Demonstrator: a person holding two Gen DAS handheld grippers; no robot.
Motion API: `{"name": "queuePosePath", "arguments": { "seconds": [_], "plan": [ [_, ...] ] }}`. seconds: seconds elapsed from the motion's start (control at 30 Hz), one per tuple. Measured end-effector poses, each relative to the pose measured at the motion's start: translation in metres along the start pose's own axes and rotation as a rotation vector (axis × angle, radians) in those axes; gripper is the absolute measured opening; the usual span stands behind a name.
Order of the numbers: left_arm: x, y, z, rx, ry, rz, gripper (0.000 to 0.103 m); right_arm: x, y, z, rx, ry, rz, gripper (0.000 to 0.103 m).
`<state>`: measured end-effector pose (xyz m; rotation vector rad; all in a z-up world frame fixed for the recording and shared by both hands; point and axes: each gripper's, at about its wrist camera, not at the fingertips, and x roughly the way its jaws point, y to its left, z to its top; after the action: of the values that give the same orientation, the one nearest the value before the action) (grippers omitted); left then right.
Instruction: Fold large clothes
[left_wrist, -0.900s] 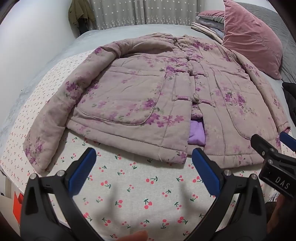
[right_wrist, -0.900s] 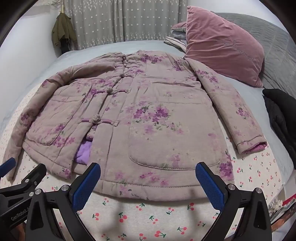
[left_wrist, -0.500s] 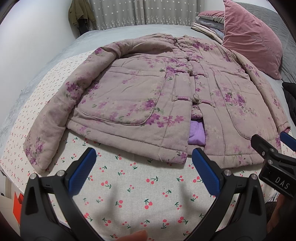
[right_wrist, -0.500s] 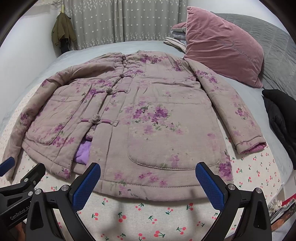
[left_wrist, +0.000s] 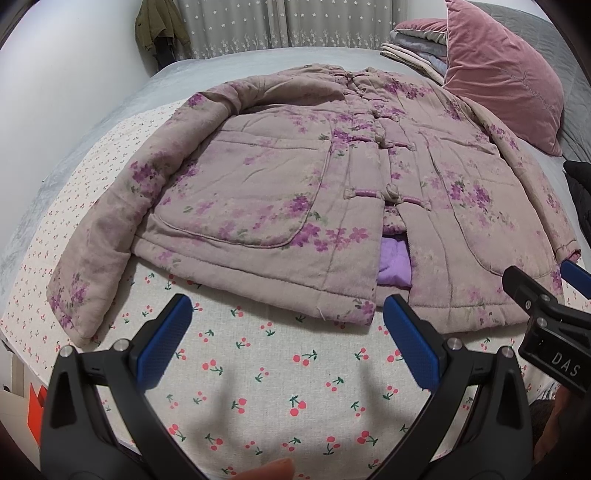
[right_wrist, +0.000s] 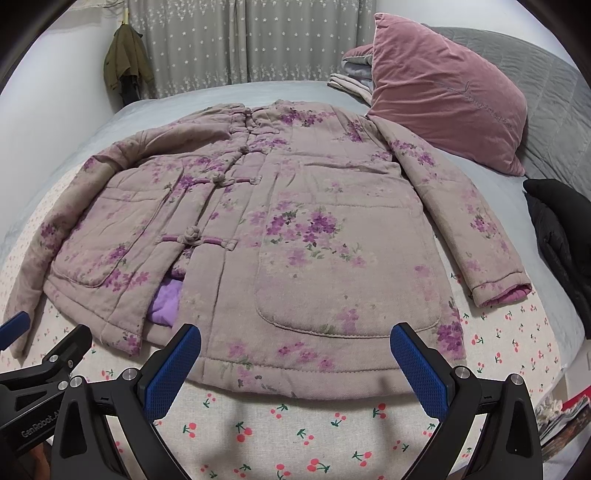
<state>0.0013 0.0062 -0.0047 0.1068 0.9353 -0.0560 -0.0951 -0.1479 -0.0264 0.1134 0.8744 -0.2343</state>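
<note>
Floral jacket (left_wrist: 303, 192) flat, buttoned — both claws (left_wrist: 288, 332) (right_wrist: 295, 365) spread, empty

A home bedroom, plainly; bed (right_wrist: 491, 343) spread with a cherry-print sheet over grey bedding; pink velvet pillow (right_wrist: 443, 99) against folded blankets (left_wrist: 413, 48); star-dotted grey curtains (right_wrist: 236, 44) behind; olive coat (right_wrist: 125, 59) hanging in the corner by a white wall.

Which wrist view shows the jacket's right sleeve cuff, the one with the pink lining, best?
The right wrist view: the cuff lies whole and unobstructed, pink lining showing. In the left wrist view the cuff sits at the frame's edge, beside the right gripper.
</note>
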Motion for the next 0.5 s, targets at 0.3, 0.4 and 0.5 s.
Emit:
{"name": "queuePosePath", "arguments": {
  "seconds": [0.3, 0.4, 0.5],
  "plan": [
    [0.0016, 0.0005, 0.0004, 0.021, -0.028, 0.031, 0.103, 0.0003, 0.0021, 0.0013, -0.006, -0.002, -0.004, 0.103],
    [-0.0008, -0.0013, 0.0004, 0.050, -0.089, 0.046, 0.103, 0.0011, 0.0003, 0.0006, 0.001, -0.008, -0.004, 0.103],
    [0.0051, -0.0033, 0.0002, 0.105, -0.096, 0.070, 0.103, -0.0019, -0.0017, 0.0021, 0.004, -0.013, -0.008, 0.103]
  ]
}}
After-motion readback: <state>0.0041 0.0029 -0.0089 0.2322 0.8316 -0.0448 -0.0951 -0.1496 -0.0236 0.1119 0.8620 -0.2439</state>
